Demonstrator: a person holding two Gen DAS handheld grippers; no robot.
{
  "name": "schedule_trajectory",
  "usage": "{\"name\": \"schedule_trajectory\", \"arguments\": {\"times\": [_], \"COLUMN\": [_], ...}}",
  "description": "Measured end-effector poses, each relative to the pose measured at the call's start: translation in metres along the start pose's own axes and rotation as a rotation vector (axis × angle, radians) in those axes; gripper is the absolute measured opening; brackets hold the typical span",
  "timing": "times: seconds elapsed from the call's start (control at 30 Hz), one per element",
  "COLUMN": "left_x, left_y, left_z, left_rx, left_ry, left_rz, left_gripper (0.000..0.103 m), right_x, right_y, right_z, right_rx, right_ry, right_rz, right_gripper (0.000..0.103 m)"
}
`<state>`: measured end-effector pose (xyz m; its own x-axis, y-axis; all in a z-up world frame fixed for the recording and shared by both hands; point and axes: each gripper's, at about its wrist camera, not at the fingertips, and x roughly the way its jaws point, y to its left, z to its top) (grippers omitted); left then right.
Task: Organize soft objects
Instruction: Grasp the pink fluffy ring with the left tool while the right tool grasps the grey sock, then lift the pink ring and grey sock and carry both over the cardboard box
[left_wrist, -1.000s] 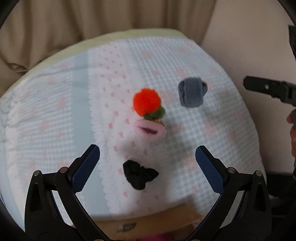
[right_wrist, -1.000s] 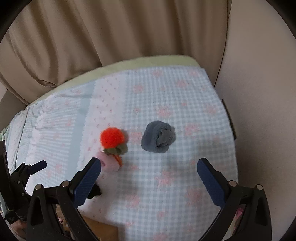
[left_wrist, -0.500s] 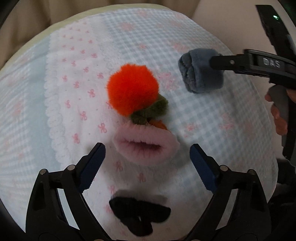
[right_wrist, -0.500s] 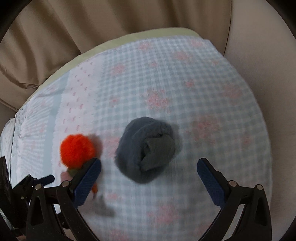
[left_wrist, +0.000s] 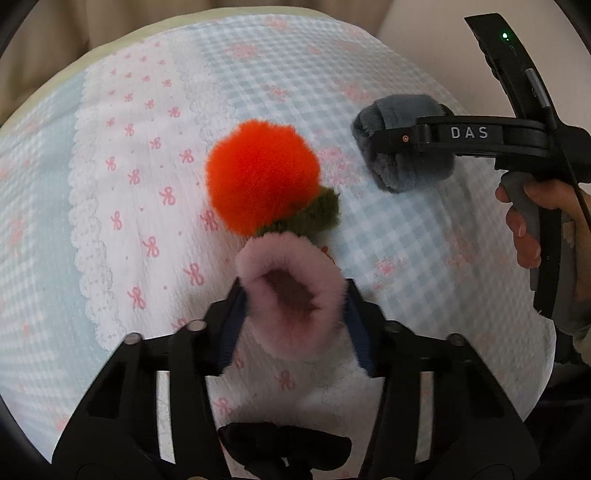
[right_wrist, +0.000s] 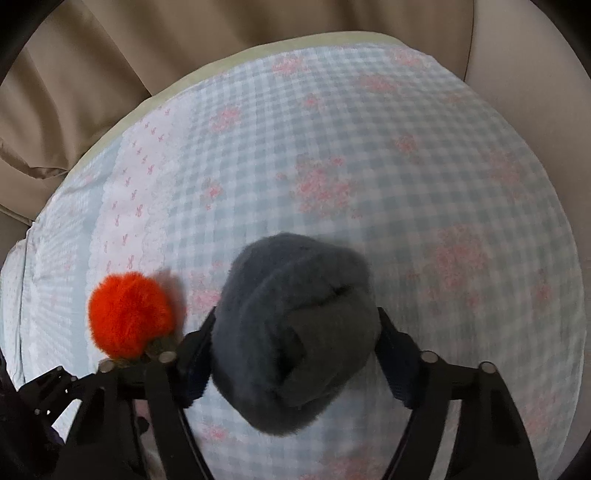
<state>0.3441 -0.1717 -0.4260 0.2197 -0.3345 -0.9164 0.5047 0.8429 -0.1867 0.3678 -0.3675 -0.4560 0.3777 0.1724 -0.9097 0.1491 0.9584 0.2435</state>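
Nearest my left gripper (left_wrist: 293, 325), below its jaws, I see a black scrunchie (left_wrist: 284, 452) lying on the patterned blanket (left_wrist: 140, 177). Between the jaws sits the pink fluffy ring (left_wrist: 291, 295) — the jaws are closing and both blue pads press into its fur, so they are pinching it. Just beyond the jaws, touching the ring's far edge, is a dark green tuft (left_wrist: 321, 210), and past that the orange pom-pom (left_wrist: 260, 173). Farther off to the right of the jaws I can see the right gripper (left_wrist: 406, 138) across the grey rolled sock (left_wrist: 402, 144), with a hand (left_wrist: 532, 225) on its grip.

From the right gripper (right_wrist: 295, 354), the grey rolled sock (right_wrist: 295, 332) fills the space between the jaws — they are closing, and both pads touch its sides, squeezing it. Left of the jaws, just beside the left pad, lies the orange pom-pom (right_wrist: 129, 314). Beyond the jaws the checked blanket (right_wrist: 369, 147) stretches away to a beige curtain (right_wrist: 184, 55).
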Motion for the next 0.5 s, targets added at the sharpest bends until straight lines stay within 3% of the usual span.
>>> {"name": "schedule_trajectory", "arguments": {"times": [0.2,0.5], "left_x": [-0.008,-0.043], "left_y": [0.000,-0.006], "left_z": [0.001,0.002], "left_rx": [-0.018,-0.037], "left_ry": [0.001,-0.033], "left_rz": [-0.014,-0.009], "left_gripper": [0.032,0.032], "right_x": [-0.009,-0.047], "right_y": [-0.001,0.009], "right_z": [0.000,0.001], "right_rx": [0.007,-0.003], "right_ry": [-0.019,-0.073], "right_rz": [-0.005,0.002], "right_gripper": [0.055,0.054]}}
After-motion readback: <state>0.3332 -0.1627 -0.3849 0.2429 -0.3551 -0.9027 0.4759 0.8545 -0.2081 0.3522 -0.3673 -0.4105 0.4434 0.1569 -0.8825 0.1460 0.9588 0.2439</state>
